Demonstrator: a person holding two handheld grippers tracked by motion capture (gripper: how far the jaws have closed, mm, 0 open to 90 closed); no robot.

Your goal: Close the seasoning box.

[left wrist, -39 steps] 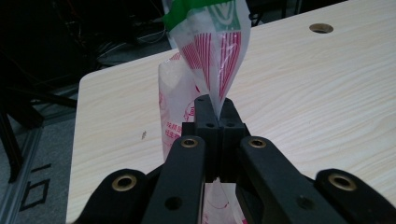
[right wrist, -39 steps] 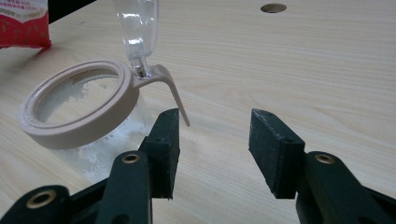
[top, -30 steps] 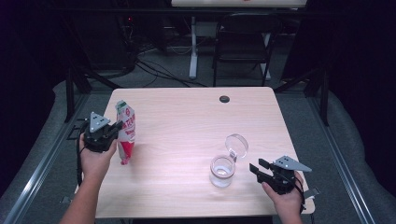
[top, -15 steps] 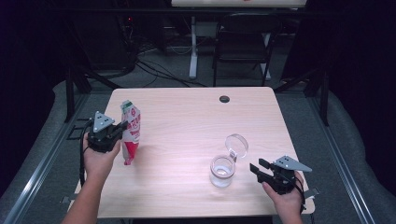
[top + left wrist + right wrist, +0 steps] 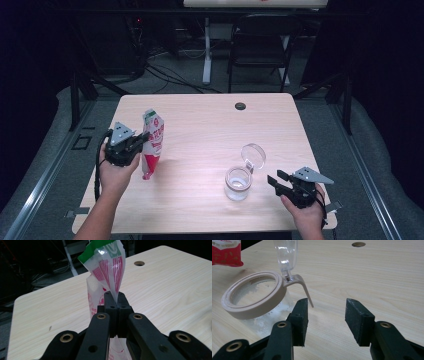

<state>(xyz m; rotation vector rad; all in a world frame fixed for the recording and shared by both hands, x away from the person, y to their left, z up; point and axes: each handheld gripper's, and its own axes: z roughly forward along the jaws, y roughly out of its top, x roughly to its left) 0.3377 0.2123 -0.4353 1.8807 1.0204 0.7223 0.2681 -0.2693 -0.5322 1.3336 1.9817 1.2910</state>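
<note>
A red, white and green plastic pouch (image 5: pixel 152 142) hangs upright over the left part of the table, its bottom end near the tabletop. My left gripper (image 5: pixel 140 141) is shut on the pouch (image 5: pixel 110 267), pinching the film below its green top; the gripper (image 5: pixel 117 302) has both jaws pressed together. A clear jar (image 5: pixel 238 183) with a tan rim and a flipped-up clear lid stands at the front right. My right gripper (image 5: pixel 274 182) rests just right of the jar, open and holding nothing. In the right gripper view the jar (image 5: pixel 252 300) sits left of the gripper (image 5: pixel 327 315), with white powder inside.
A light wooden table (image 5: pixel 210 130) with a round cable hole (image 5: pixel 240 106) near its far edge. Behind the table stand a dark chair (image 5: pixel 260 45) and a white desk leg (image 5: pixel 207 50) among floor cables. The pouch's red bottom (image 5: pixel 225 252) shows far off.
My left hand has carried the pouch rightward, toward the table's middle, and slightly up. The right gripper and the jar have stayed put.
</note>
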